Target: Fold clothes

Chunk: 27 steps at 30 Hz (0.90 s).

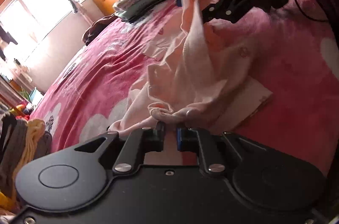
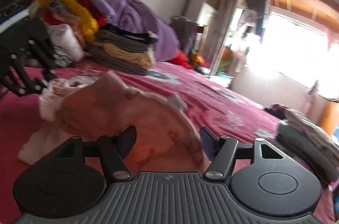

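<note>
Pink bedspread gives a broad flat base for the pale pink garment, which lies bunched mid-bed, one edge lifted. Left gripper pinches its near hem, jaws narrow; right gripper stands wide around a raised flap, likely so a fold can go over

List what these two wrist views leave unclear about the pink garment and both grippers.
- Pale pink garment: its type is unreadable, bunched and motion-blurred in both views.
- Right gripper: fingers spread, blurred cloth between; grip unclear. In the left view, cloth hides its tips.
- Left gripper: pinches bunched cloth; what part cannot be told.
</note>
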Tool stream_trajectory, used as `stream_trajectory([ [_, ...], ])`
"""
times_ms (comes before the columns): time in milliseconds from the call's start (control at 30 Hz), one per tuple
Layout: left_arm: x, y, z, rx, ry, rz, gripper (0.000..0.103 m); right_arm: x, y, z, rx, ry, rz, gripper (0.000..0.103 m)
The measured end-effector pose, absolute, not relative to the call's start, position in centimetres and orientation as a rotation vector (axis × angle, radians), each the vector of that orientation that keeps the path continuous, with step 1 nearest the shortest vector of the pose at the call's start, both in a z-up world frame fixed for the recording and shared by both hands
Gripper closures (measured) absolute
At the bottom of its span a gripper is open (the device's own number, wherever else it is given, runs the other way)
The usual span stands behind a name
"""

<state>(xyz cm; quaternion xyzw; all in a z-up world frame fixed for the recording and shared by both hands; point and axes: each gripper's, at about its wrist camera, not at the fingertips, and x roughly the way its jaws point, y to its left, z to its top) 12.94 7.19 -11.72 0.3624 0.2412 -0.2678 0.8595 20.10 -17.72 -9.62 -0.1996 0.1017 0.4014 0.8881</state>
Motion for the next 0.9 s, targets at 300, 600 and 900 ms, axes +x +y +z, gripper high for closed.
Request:
stream_trajectory([
  [300,12.3,8.2,-11.4,0.742,0.385,-0.518,0.035,19.1,-18.1,-9.1,-0.449,0.231,0.884,0.073],
  [600,12.3,8.7,-12.6,0.809,0.329,-0.574,0.036,18.3,-18.5,-8.8,-0.502,0.192,0.863,0.052],
  [900,12.8,8.5,-11.5,0.761,0.367,-0.609,0.084,18.7,-18.1,-9.3,-0.475,0.235,0.840,0.095],
])
